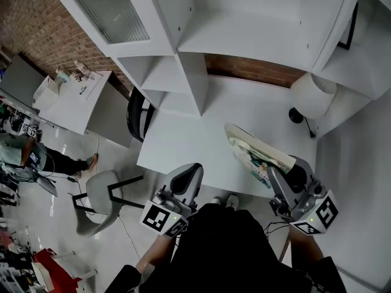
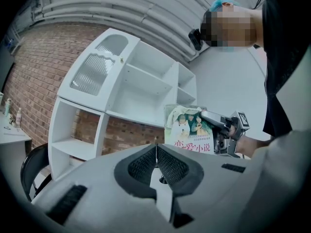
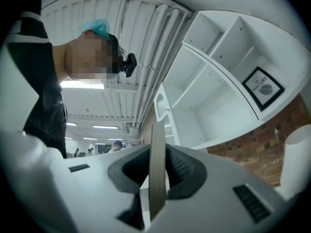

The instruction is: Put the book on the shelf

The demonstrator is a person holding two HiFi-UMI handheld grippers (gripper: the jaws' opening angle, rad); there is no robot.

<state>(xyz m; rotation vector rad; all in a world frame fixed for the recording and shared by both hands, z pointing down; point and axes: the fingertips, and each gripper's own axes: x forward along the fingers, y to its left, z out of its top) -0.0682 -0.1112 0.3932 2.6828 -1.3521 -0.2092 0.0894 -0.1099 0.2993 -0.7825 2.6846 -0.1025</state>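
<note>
A thin book with a pale green illustrated cover [image 1: 253,153] is held off the white table [image 1: 183,139], tilted, by my right gripper [image 1: 282,179], whose jaws are shut on its edge. The right gripper view shows the book edge-on [image 3: 157,169], clamped between the dark pads. My left gripper [image 1: 185,182] is at the table's near edge with nothing in it; its pads [image 2: 146,166] meet in the left gripper view, shut. From there the book's cover [image 2: 189,127] and the right gripper [image 2: 224,125] show ahead at right. The white shelf unit [image 1: 244,23] rises behind the table, its compartments bare.
A white lamp [image 1: 313,93] stands at the table's back right. A framed picture [image 3: 265,87] sits in a right-hand shelf compartment. A dark chair [image 1: 139,112] is at the table's left, and a grey chair [image 1: 104,197] and another white desk [image 1: 79,99] stand further left on the floor.
</note>
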